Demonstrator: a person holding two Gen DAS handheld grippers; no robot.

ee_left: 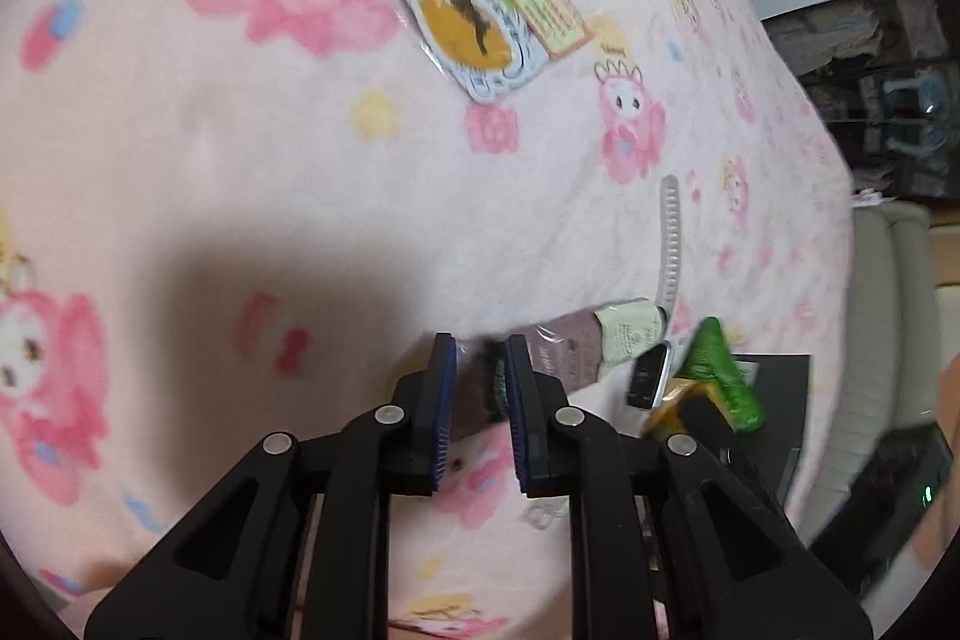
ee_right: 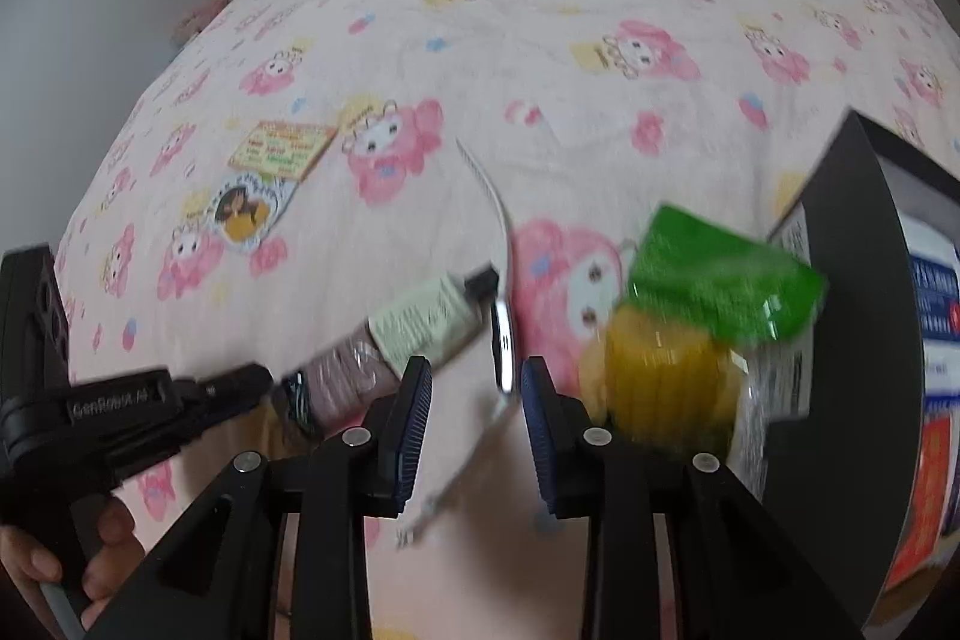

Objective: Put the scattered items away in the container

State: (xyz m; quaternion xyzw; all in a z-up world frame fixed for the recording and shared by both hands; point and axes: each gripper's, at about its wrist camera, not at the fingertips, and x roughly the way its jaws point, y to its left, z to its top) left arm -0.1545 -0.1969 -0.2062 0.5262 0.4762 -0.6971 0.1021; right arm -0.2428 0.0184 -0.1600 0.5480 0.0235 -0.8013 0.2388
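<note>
The left claw point(ee_left: 478, 358) was closed narrowly on the crimped tail of a cream tube point(ee_left: 576, 346), mauve-brown in the body, with a pale green printed label towards its black cap. The tube slanted towards the smartwatch point(ee_right: 503, 346), and its cap ended just beside the watch's case. A hand point(ee_right: 90, 550) gripped that claw's handle. The right claw point(ee_right: 477, 382) stood partly open astride the watch's lower white strap, and its blue pads showed a gap on both sides. The watch lay on edge on the pink cartoon-print blanket point(ee_right: 540, 40), its upper strap curving away. Just right of the watch sat a blurred snack packet point(ee_right: 708, 316), green above and yellow below, against the dark wall of the black container point(ee_right: 840, 220). Well beyond the watch and to its left lay a die-cut card point(ee_right: 240, 214) showing a figure in yellow, overlapped by a yellow printed card point(ee_right: 282, 151).
</note>
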